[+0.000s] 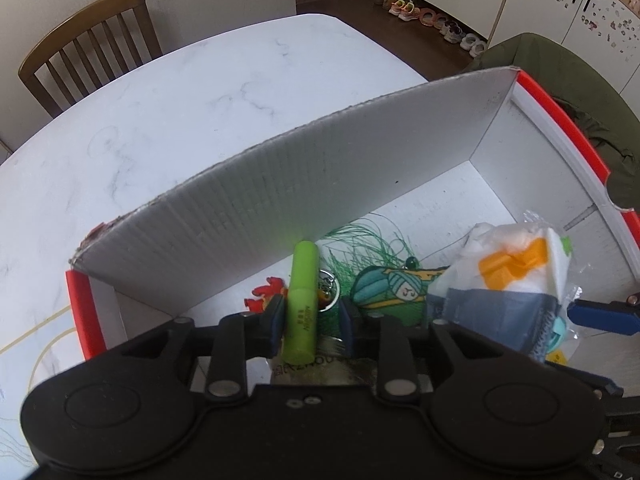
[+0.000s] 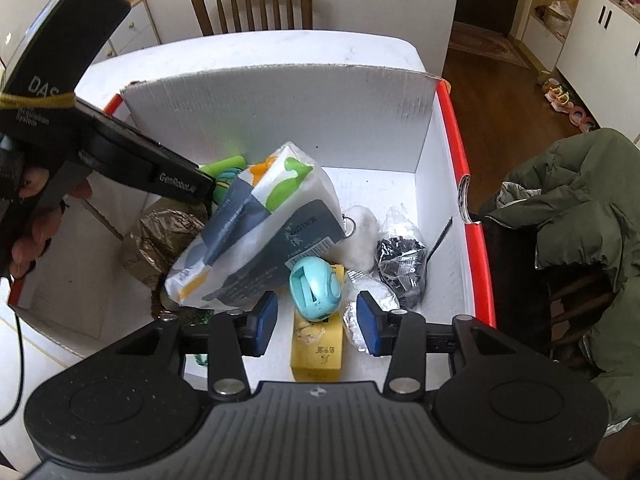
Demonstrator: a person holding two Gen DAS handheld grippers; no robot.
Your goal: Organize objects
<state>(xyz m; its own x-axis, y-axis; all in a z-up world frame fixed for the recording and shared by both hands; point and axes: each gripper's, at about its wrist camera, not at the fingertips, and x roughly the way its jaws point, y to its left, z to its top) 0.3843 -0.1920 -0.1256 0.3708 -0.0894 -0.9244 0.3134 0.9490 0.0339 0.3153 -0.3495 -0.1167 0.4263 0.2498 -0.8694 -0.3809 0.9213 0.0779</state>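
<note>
A white cardboard box [image 2: 440,208] with red outer edges sits on a white marble table [image 1: 180,100], and everything here is placed relative to that box. Left of the box, the tabletop lies bare up to a wooden chair [image 1: 88,44]. The box's tall far wall [image 1: 320,184] stands upright; bare floor shows along its right inner side.

Inside, at the left, the left gripper [image 1: 308,320] has its jaws part open, with a green tube [image 1: 302,304] between them against the left pad. A gold foil packet [image 2: 160,240] lies nearby. At the middle rests a white printed bag [image 2: 256,240]. Nearer the front, the right gripper [image 2: 316,322] hangs wide open and empty above a teal gadget [image 2: 316,286] on a yellow carton [image 2: 318,344]. To the right lie foil balls [image 2: 360,320] and a clear bag of dark bits [image 2: 402,256]. A green jacket [image 2: 580,232] hangs beyond the box's right edge.
</note>
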